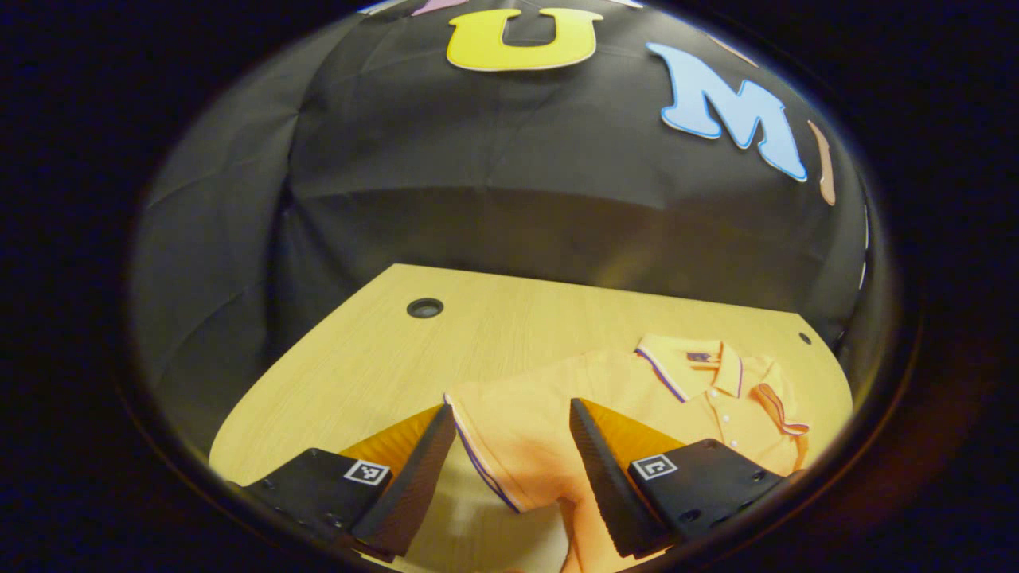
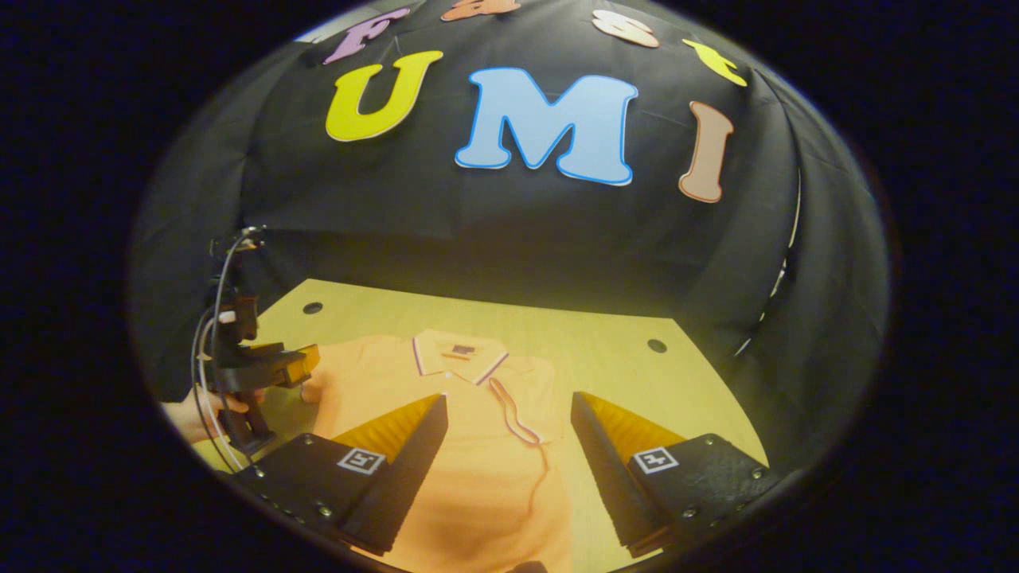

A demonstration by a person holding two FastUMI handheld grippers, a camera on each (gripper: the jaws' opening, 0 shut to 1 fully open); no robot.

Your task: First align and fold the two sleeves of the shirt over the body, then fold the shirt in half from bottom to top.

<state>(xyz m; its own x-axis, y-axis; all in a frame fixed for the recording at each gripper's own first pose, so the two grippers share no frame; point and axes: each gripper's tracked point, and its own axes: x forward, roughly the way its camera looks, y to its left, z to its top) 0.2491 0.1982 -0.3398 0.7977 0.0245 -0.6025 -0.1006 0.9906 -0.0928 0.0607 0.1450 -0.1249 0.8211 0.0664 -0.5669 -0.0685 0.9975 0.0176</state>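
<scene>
black cloth backs the wooden tabletop; orange shirt lies flat, right sleeve folded over; both grippers' jaws wide.

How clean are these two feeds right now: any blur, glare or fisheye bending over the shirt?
Left gripper view: dim warm light, the shirt sharp at the collar, soft low between the open left claw; the table edge bows. Right gripper view: no glare, shirt evenly lit, blurred near the open right claw.
</scene>
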